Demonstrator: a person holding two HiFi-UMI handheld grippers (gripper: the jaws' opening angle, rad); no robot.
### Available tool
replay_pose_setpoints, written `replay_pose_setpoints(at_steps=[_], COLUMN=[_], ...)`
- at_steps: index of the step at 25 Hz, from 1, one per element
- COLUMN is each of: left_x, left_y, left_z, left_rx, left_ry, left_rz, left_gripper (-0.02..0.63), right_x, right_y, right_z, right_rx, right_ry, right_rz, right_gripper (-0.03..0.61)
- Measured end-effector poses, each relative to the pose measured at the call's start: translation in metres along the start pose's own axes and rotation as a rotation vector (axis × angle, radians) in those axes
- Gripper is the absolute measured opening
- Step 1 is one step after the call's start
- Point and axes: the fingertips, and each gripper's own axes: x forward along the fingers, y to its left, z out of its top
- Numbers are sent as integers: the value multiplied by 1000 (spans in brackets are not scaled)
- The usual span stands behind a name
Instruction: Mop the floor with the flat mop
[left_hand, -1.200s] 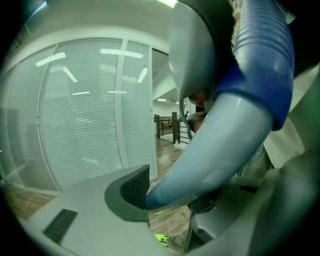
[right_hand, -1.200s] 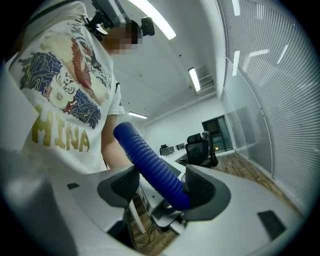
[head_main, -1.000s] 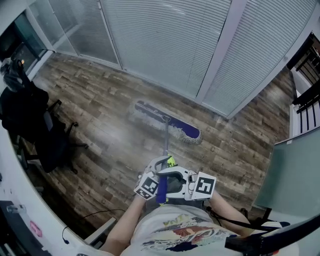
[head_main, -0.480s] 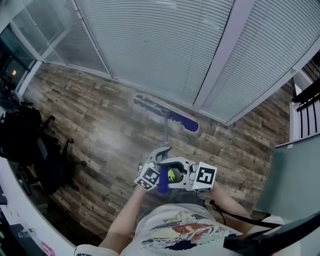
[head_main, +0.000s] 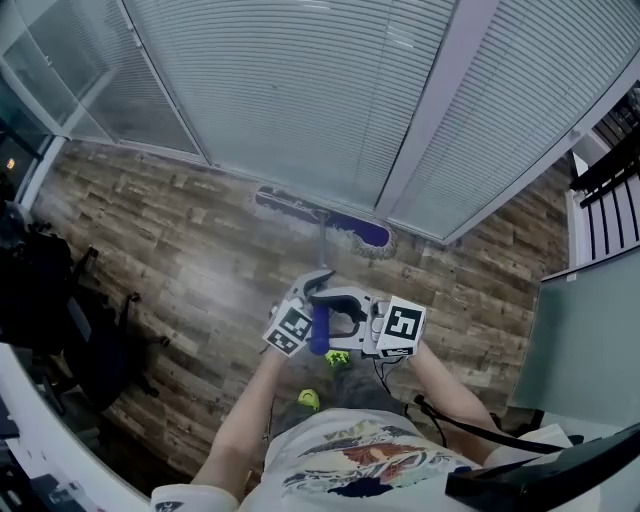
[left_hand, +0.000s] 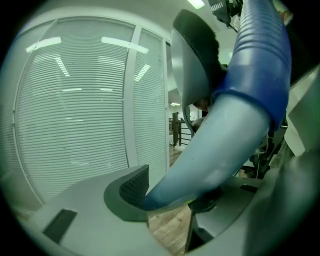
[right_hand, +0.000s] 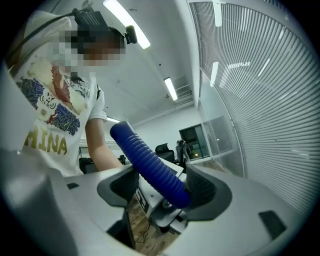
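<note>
Both clamped on blue-gripped pole of flat mop (head_main: 352, 228): right gripper (right_hand: 162, 189), and left gripper (left_hand: 172, 194), jaws just widening

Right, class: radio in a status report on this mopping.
Left claw on mop handle, jaws just been opening; right claw clamped too. Mop head flat at foot of blinds. Office chair far left, apart.

Cool even light, ceiling strips (right_hand: 126, 26) glaring, fisheye-warped edges, dark vignetted corners
</note>
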Motion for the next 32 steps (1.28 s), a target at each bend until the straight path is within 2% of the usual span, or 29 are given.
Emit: replay_pose_setpoints(at_steps=[5,10,16,25,32], left_x=[-29,-79,-143,-204,-228], left_y=[-48,-107,-196,-321,-438], left_z=[-28,-50,-75,-86,-91], left_rx=[69,68,80,75,99], left_ry=[44,10,11,12,27], left_rz=[-80,-77,-107,-122,-120], left_gripper=[156,156,156,156,156], right_x=[11,33,50,42,1], right_y=[49,124,229,364,475], right_z=[-23,-50,-80,-101,-132], right_rx=[24,15,31,39,4], right_ry=[11,32,46,42,46], right_rz=[-93,-116,-147,-159,-179], right_gripper=[277,276,279,281,281])
